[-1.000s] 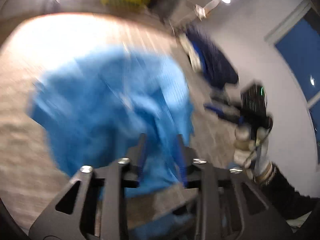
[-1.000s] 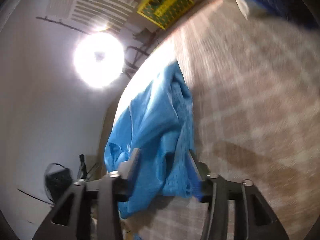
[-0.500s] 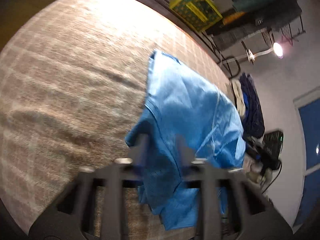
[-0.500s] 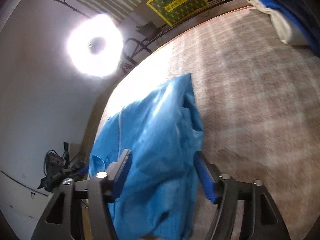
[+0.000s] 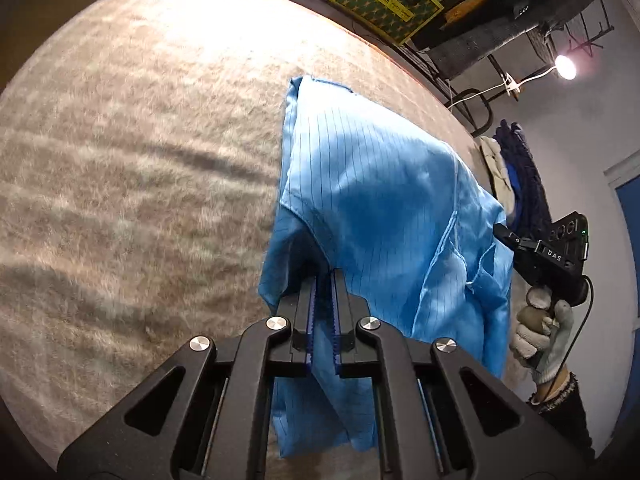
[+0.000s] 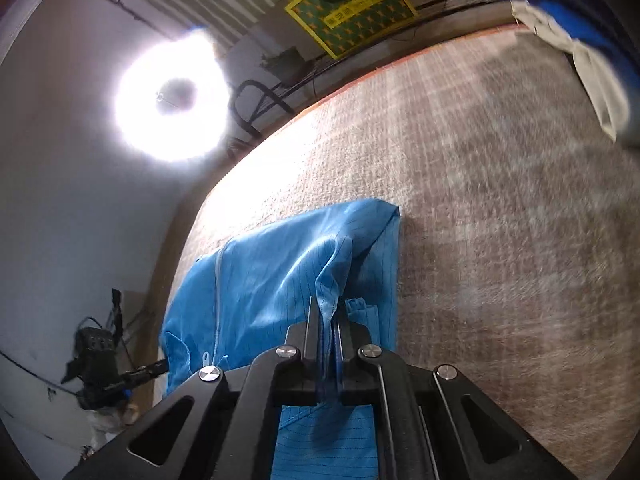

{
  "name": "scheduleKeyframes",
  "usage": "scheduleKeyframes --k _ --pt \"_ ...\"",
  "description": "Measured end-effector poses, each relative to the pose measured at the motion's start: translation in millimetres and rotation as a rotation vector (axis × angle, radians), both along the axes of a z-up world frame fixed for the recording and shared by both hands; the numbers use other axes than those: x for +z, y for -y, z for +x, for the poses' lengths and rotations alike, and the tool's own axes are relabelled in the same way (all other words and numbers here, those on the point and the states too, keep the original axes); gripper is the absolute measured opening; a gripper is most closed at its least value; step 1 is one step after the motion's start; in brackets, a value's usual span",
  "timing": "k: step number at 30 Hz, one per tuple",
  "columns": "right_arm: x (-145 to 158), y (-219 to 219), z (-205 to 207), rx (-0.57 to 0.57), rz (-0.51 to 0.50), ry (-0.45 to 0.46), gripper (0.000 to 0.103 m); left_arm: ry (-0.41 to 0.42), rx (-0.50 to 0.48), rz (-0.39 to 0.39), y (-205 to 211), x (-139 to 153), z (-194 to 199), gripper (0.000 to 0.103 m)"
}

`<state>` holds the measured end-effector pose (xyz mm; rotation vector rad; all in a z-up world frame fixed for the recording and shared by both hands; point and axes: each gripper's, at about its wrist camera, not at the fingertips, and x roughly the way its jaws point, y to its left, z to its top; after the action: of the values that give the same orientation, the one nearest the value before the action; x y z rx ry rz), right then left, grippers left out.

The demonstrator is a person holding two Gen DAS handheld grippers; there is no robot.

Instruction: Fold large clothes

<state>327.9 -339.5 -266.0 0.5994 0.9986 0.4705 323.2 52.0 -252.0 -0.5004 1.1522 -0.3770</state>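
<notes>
Blue pinstriped garment (image 5: pixel 384 208) held between two grippers above a tan carpeted worktop (image 5: pixel 140 160); its far end rests on the carpet, the near part is lifted and drapes down.

Left gripper (image 5: pixel 323 280): fingers drawn together, clamped on a fold of the garment near a seam. Right gripper (image 6: pixel 328 320): likewise pinched tight on a bunched edge of the cloth. The left view shows the right gripper's handle in a gloved hand (image 5: pixel 544 336) at the garment's right side, so the two holds sit at opposite sides of one end. Likely reason: holding two corners apart keeps the cloth stretched and flat enough to lay over itself in a fold.

Edges and room: the garment's far corner (image 6: pixel 394 210) lies squarely on the carpet. Broad bare carpet to the left in the left view and to the right in the right view. A pile of dark and white clothes (image 5: pixel 512 168) sits near the worktop's right edge, apart from the garment. The worktop's far edge (image 6: pixel 360 80) is well beyond the cloth. A yellow crate (image 5: pixel 384 0) stands behind it.
</notes>
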Motion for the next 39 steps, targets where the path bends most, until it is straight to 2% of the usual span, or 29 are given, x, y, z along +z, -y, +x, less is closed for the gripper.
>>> scheduleKeyframes --k 2,3,4,7,12,13,14,15,16,18,19,20,21,23,24,25,26,27,28,29,30,32,34,37,38,39 --pt "3.9 6.7 -5.3 0.013 0.014 -0.003 0.015 0.002 -0.005 0.003 -2.5 4.0 -3.9 0.005" --pt "7.9 12.6 -8.9 0.008 0.022 -0.002 0.039 0.012 -0.007 -0.004 -5.2 8.8 -7.6 0.005" --pt "12.0 17.7 -12.1 -0.003 0.024 0.005 0.05 0.018 -0.005 -0.013 -10.3 12.5 -10.5 0.005" --pt "19.0 27.6 -23.0 0.004 0.055 0.019 0.051 0.037 0.034 -0.016 -21.1 24.4 -16.1 0.005" --pt "6.0 8.6 -45.4 0.097 -0.021 -0.024 0.049 0.085 0.056 -0.01 -26.4 43.1 -19.9 0.006" --pt "4.3 1.3 -48.8 0.117 -0.026 -0.03 0.028 0.089 0.057 0.002 -24.5 45.0 -20.3 0.006" --pt "4.2 -3.7 -52.7 0.14 -0.009 -0.041 0.018 0.094 0.054 0.01 -22.1 46.6 -18.5 0.006" --pt "6.4 -7.3 -56.6 0.151 0.0 -0.05 0.016 0.1 0.045 0.019 -19.2 48.6 -19.2 0.006" --pt "9.0 -10.4 -58.9 0.152 -0.03 -0.05 0.016 0.106 0.037 0.027 -16.8 50.4 -19.5 0.006" --pt "14.6 -21.4 -65.9 0.177 -0.179 -0.043 0.02 0.13 0.024 0.056 -10.3 54.9 -18.8 0.006" --pt "18.5 -26.8 -68.7 0.185 -0.266 -0.023 0.031 0.136 0.024 0.059 -7.4 55.9 -16.7 0.006" --pt "25.0 -30.0 -71.6 0.173 -0.342 0.012 0.035 0.134 0.025 0.057 -5.7 55.1 -14.4 0.006" --pt "29.7 -31.7 -70.5 0.16 -0.364 0.028 0.037 0.129 0.031 0.058 -5.6 53.5 -12.3 0.006" --pt "39.9 -31.6 -70.7 0.14 -0.332 0.051 0.037 0.125 0.041 0.08 -6.6 47.2 -8.5 0.007" --pt "43.7 -31.9 -70.3 0.132 -0.313 0.059 0.043 0.114 0.046 0.092 -6.8 41.2 -6.6 0.008" --pt "45.4 -32.8 -68.8 0.124 -0.304 0.065 0.057 0.09 0.045 0.086 -6.9 31.5 -5.2 0.008" --pt "45.4 -33.7 -67.2 0.119 -0.306 0.068 0.061 0.058 0.042 0.082 -6.1 21.1 -4.8 0.008" --pt "43.3 -36.3 -64.0 0.121 -0.314 0.063 0.058 0.021 0.033 0.088 -3.3 8.3 -6.2 0.008" --pt "41.1 -39.6 -61.8 0.131 -0.324 0.057 0.045 -0.008 0.009 0.116 2.5 -4.4 -9.8 0.008" --pt "34.6 -44.6 -58.2 0.142 -0.371 0.04 0.037 -0.007 -0.012 0.143 7.3 -10.9 -14.8 0.008" --pt "30.6 -46.4 -51.5 0.144 -0.42 0.024 0.031 0.035 -0.032 0.182 11.3 -6.9 -20.5 0.008" --pt "20.3 -50.0 -51.2 0.163 -0.472 0.014 0.033 0.027 -0.069 0.184 9.9 3.0 -20.6 0.009" --pt "19.2 -41.2 -50.3 0.179 -0.423 0.004 0.034 0.072 -0.034 0.154 -1.3 23.1 -22.0 0.009" --pt "36.5 -17.6 -48.6 0.169 -0.255 0.05 0.038 0.17 0.001 0.119 -10.7 60.3 -18.2 0.009" --pt "43.9 -8.1 -45.7 0.149 -0.19 0.075 0.041 0.199 0.001 0.108 -9.3 70.2 -15.4 0.009" --pt "47.0 -2.2 -41.2 0.132 -0.149 0.083 0.048 0.219 -0.002 0.101 -6.2 76.8 -11.2 0.009"
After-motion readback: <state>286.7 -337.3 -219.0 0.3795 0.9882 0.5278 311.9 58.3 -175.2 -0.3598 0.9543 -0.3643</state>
